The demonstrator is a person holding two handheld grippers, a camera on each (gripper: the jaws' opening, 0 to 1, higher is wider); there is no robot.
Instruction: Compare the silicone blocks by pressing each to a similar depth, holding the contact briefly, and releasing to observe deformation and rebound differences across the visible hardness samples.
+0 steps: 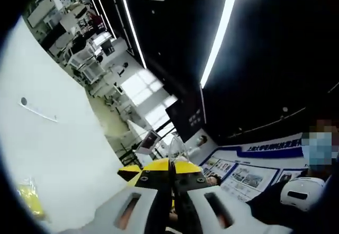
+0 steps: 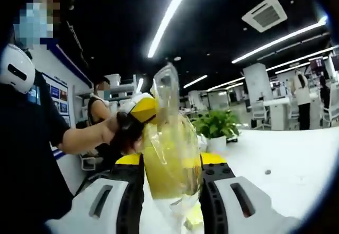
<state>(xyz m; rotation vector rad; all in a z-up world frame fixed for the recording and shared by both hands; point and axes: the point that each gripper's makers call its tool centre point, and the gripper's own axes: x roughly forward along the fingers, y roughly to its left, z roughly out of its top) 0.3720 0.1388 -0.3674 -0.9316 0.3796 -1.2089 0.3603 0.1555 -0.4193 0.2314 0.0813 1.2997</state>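
the yellow silicone block (image 2: 168, 173) sat inside a clear plastic bag (image 2: 168, 112), and in the right gripper view it was pinched between the jaws of the right tongs (image 2: 170, 183), lifted off the white table (image 2: 296, 160) and raised toward the ceiling lights, with the bag's loose top standing up above it. the left tongs (image 2: 139, 109), yellow and black at the tip, came in from the left of that view in a person's hand (image 2: 117, 131) and met the upper part of the bag; whether they actually gripped the film there could not be told from that angle. in the left gripper view the left tongs (image 1: 171, 178) showed their jaws drawn together with hardly any gap, a wisp of clear bag just beyond the tips, so they read as closed, possibly on the film. another yellow packet (image 1: 29, 199) lay far off near the table's edge in the left gripper view, and a potted plant (image 2: 217, 125) stood on the table behind the block. the risk from here looked like the bag: slick film between jaw and silicone could let the block slide or squirt out under pressure, and air trapped in the bag could mask how deep the press went, spoiling a fair comparison. squeezing in mid-air, with no table under it, could also let the sample twist.
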